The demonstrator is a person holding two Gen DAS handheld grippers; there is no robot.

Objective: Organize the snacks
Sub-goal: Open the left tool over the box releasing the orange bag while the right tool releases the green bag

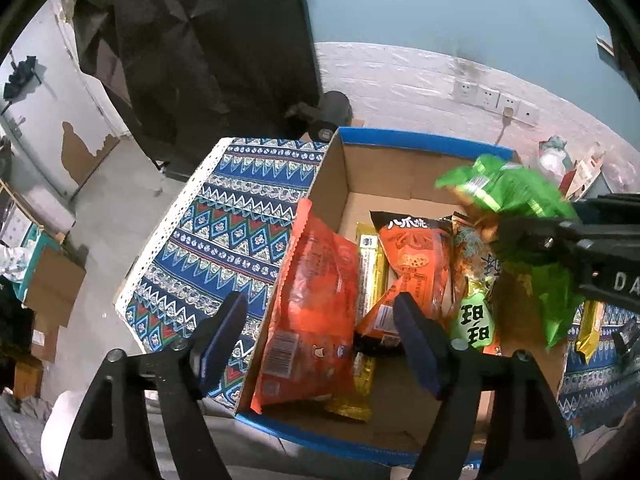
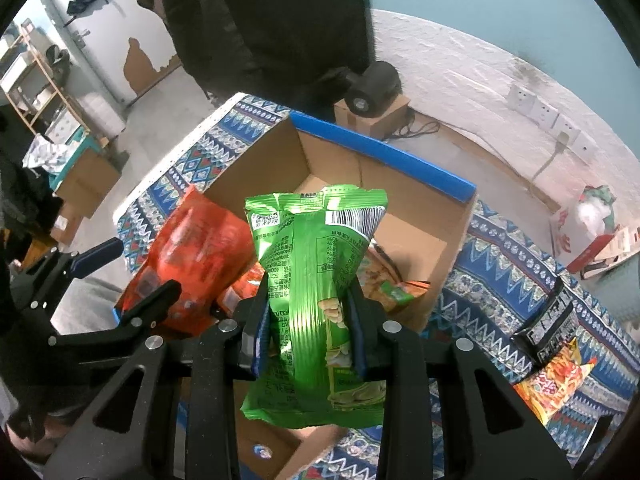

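An open cardboard box (image 1: 332, 184) with blue edges sits on a patterned blue cloth (image 1: 236, 216). Inside stand a large red snack bag (image 1: 316, 304), yellow bars (image 1: 370, 264) and an orange packet (image 1: 416, 264). My right gripper (image 2: 308, 332) is shut on a green snack bag (image 2: 316, 280) and holds it above the box (image 2: 416, 236). In the left wrist view the green bag (image 1: 508, 188) hangs over the box's right side. My left gripper (image 1: 320, 340) is open and empty over the box's near left corner, with the red bag between its fingers' line of sight.
A snack packet with fries print (image 2: 556, 384) and a black item (image 2: 548, 328) lie on the cloth right of the box. A black device on a small carton (image 2: 372, 88) stands behind the box. Wall sockets (image 2: 540, 110) and a red-white package (image 2: 588, 228) are at the right.
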